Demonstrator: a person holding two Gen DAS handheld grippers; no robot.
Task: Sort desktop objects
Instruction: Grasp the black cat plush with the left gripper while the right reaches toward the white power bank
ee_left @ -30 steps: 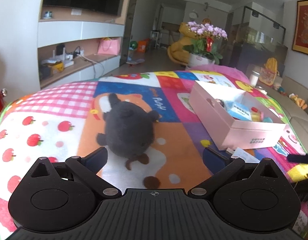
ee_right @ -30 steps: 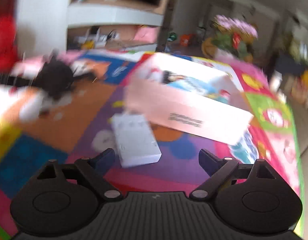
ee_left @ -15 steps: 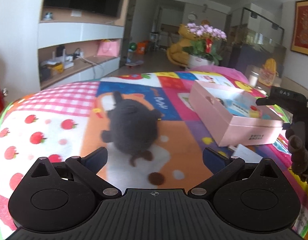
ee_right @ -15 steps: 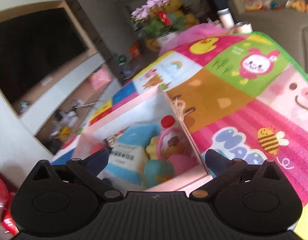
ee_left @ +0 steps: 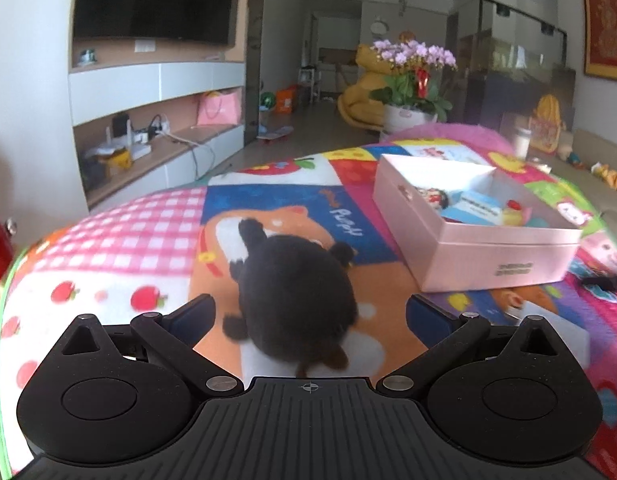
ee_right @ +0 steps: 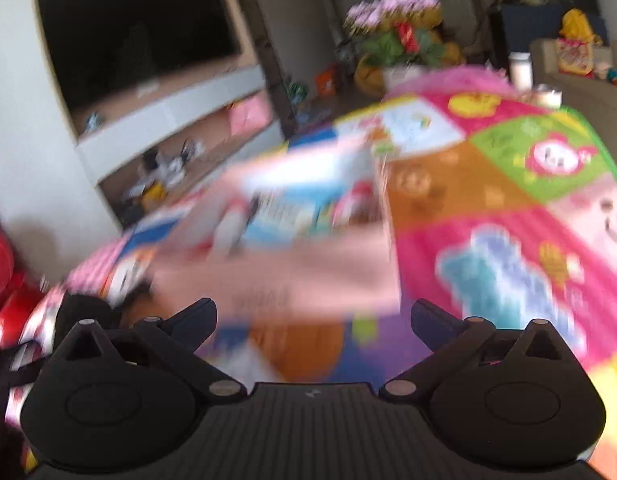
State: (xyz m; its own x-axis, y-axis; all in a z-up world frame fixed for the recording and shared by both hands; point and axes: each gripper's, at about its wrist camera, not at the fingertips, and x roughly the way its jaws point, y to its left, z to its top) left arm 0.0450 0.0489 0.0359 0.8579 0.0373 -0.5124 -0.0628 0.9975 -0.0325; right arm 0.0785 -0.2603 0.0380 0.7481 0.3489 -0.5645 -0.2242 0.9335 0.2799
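Bench [ee_left: 108, 236]: covered edge to edge by a bright patchwork play mat with apples, pink gingham, a puppy panel and cartoon animals; green border along the left edge.
Pink box [ee_left: 484, 256]: open-topped cardboard, toward the far right corner of the bench, printed label on its near wall; also seen in the right wrist view [ee_right: 292, 276], heavily blurred.
Box contents: small doll [ee_left: 432, 197], blue-and-white carton [ee_left: 474, 210], pink-and-yellow toy [ee_left: 514, 211], packed against the near right inner wall.
Black plush toy [ee_left: 296, 296]: round, lying on the orange puppy panel at mid-bench, left of the pink box and apart from it, brown feet toward the near edge.
White flat packet [ee_left: 548, 320]: on the mat by the near corner of the pink box, partly hidden behind the right finger.
Left gripper [ee_left: 308, 316]: fingers spread wide, plush toy lying between them, no pad pressing on it.
Right gripper [ee_right: 312, 318]: fingers at full spread after just widening, nothing between them, pointed at the near wall of the pink box.
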